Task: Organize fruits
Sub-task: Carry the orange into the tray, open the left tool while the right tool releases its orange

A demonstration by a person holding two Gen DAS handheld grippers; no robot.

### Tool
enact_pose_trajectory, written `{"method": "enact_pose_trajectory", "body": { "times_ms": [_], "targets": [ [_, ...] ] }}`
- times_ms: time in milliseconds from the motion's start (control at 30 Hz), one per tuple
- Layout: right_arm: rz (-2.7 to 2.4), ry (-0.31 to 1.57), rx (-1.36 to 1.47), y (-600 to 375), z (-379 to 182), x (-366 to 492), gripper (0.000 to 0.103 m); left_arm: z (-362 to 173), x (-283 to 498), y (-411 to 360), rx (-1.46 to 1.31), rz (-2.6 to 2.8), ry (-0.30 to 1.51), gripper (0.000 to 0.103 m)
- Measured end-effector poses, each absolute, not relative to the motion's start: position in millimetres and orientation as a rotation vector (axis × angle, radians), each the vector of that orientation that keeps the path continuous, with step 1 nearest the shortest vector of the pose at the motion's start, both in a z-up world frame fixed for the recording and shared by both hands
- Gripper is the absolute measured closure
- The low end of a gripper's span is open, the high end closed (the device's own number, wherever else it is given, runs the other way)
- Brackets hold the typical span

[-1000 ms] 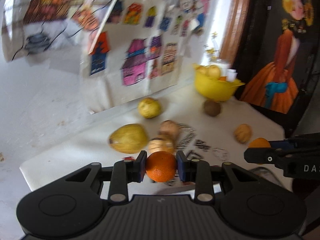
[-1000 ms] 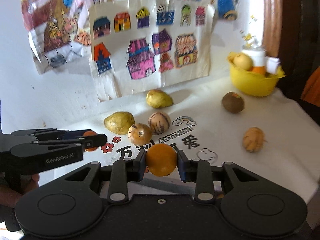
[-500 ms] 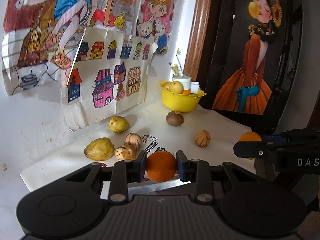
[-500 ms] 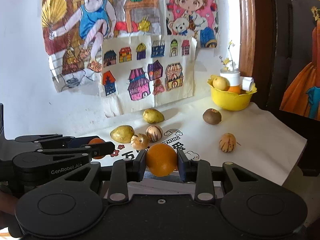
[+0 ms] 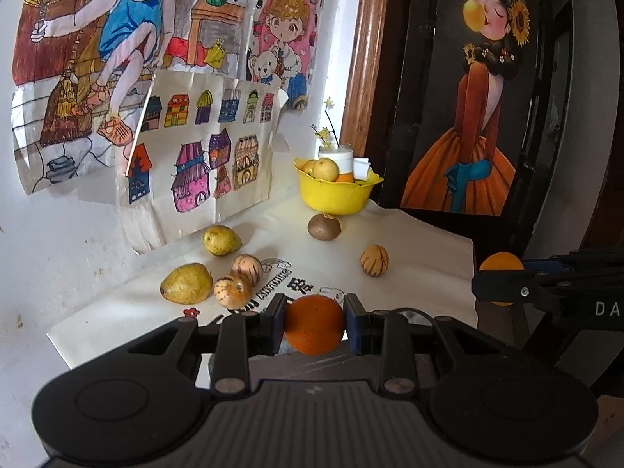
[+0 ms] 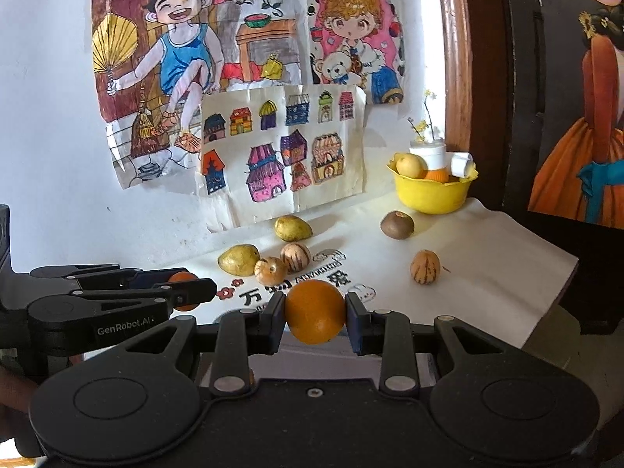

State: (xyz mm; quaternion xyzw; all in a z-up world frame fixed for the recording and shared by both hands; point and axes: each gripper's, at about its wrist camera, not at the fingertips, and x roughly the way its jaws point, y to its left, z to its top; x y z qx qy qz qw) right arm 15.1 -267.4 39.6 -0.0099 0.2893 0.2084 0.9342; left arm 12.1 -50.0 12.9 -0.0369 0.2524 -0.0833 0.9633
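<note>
Each gripper's jaws are clenched on an orange: left gripper (image 5: 314, 328), right gripper (image 6: 315, 324), held above the desk (image 6: 487, 249). Yellow bowl (image 6: 433, 195) sits at one o'clock. Oranges seem firm, round, likely to roll; grip across the middle.

You can read "GenRobot.AI" on the left gripper (image 6: 187, 290), "MORNING" on the girl poster (image 6: 353, 35), and "万" on the cloth (image 6: 487, 257).

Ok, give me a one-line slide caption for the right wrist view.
Right hand-held gripper holding an orange above a cloth scattered with fruit, yellow bowl at the back.
</note>
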Motion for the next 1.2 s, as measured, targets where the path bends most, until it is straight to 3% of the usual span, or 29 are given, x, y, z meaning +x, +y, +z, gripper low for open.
{"method": "enact_pose_trajectory", "body": {
  "times_ms": [1200],
  "targets": [
    [0.402,0.854,-0.006,-266.3,-64.3,69.8,0.069,-68.7,81.0,-73.0,-0.066,-0.177,0.729,0.069]
  ]
}}
